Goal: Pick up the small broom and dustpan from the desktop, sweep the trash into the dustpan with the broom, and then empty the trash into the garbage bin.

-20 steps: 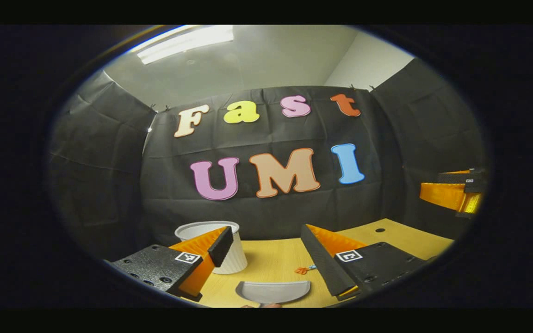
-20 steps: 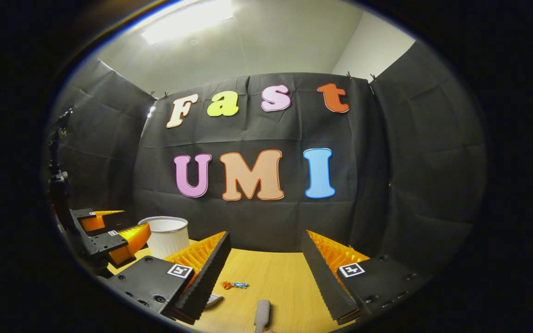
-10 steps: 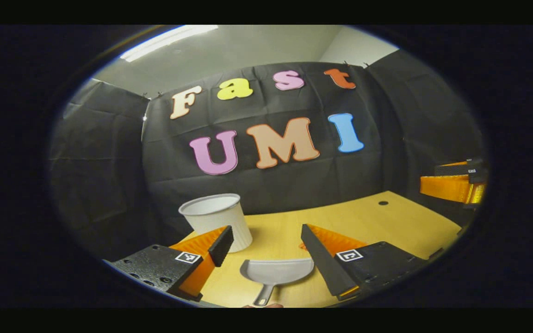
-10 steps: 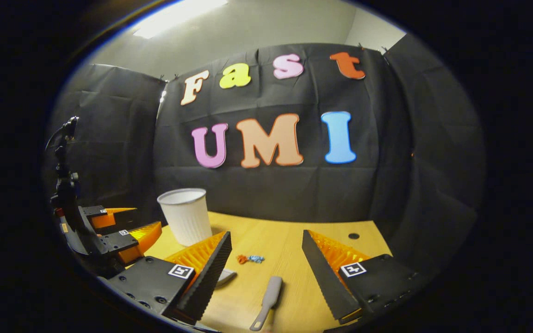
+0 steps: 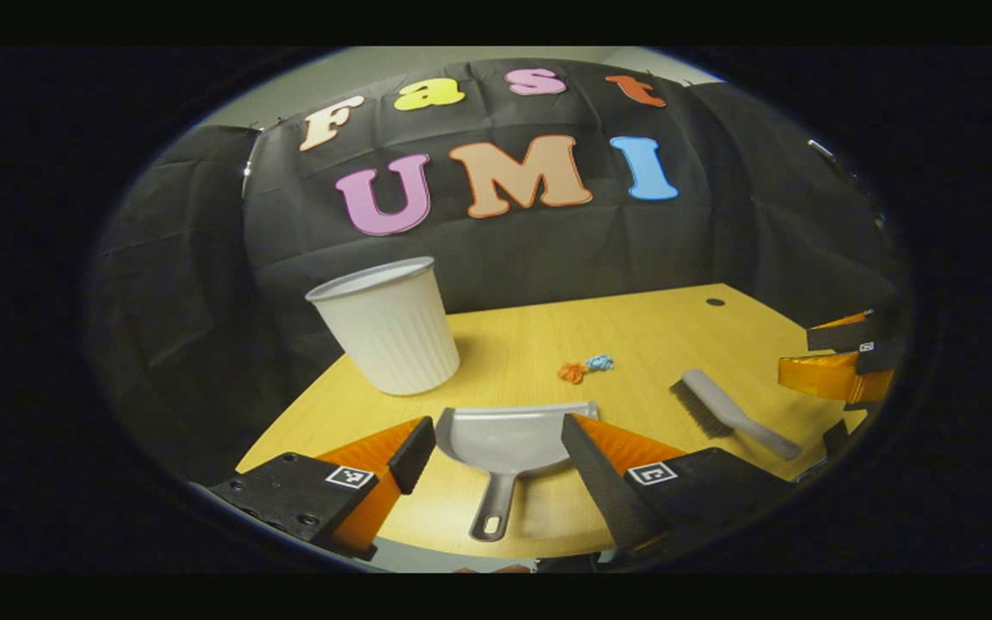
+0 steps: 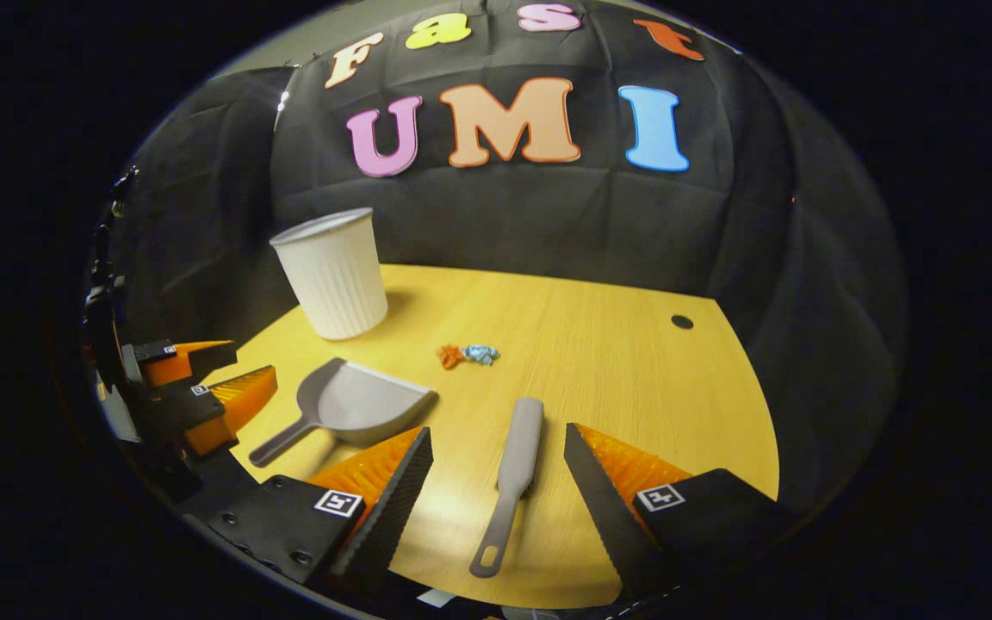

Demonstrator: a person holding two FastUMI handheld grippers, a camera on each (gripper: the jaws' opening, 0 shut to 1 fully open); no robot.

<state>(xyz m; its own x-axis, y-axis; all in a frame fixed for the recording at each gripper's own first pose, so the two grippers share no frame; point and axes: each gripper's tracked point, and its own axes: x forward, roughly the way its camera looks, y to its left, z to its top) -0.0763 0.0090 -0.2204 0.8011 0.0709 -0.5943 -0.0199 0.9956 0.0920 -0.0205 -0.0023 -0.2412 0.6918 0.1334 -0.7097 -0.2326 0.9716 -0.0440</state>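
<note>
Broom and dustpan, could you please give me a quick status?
Both grippers open, above desk. Broom and dustpan untouched. Trash loose; bin upright. Nothing in the way.

Trash (image 5: 585, 368) scraps too small to identify

One broom (image 6: 520, 465), one dustpan (image 5: 505, 443), one bin (image 5: 388, 327)

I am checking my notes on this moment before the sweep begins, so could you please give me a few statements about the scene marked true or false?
1. The dustpan lies flat on the desk. True.
2. The right gripper is shut on the broom. False: its fingers stand open, the broom lying on the desk between them.
3. The trash is already inside the garbage bin. False: it lies on the desk.
4. The left gripper is open. True.
</note>
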